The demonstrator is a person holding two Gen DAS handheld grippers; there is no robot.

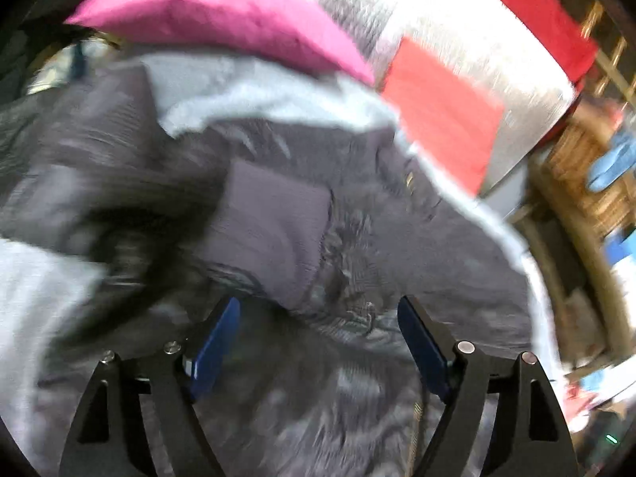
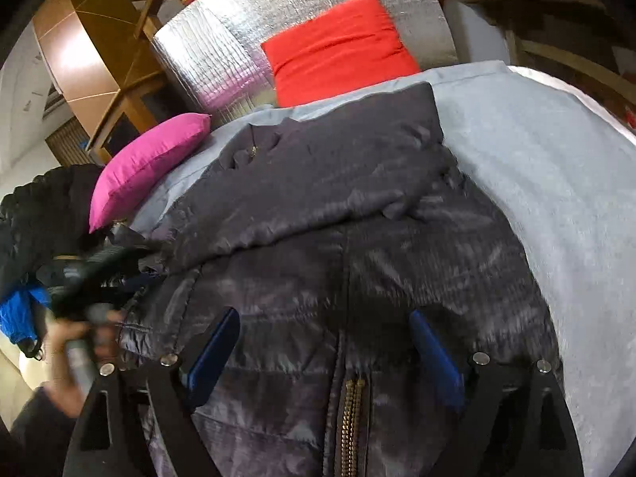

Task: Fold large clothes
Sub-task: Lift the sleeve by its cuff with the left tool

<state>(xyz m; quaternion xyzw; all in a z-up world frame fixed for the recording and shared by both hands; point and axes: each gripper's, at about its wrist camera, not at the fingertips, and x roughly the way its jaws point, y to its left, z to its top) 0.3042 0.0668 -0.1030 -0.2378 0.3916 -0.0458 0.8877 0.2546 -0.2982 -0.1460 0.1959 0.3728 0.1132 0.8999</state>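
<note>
Step in hand: judged as re-gripping the dark padded jacket point(image 2: 318, 206) for its next fold.
How to do it well: take a free edge with both claws at the same level, lift evenly, and keep the zipper point(image 2: 349, 417) straight.
Left gripper point(image 1: 318, 338): spread wide, nothing pinched; the jacket lies just under and ahead of it.
Right gripper point(image 2: 322, 349): spread, empty; the zipper runs between its fingers below.
Jacket place: on the light grey cover point(image 2: 536, 167), near the pink cushion point(image 2: 147, 167).
</note>
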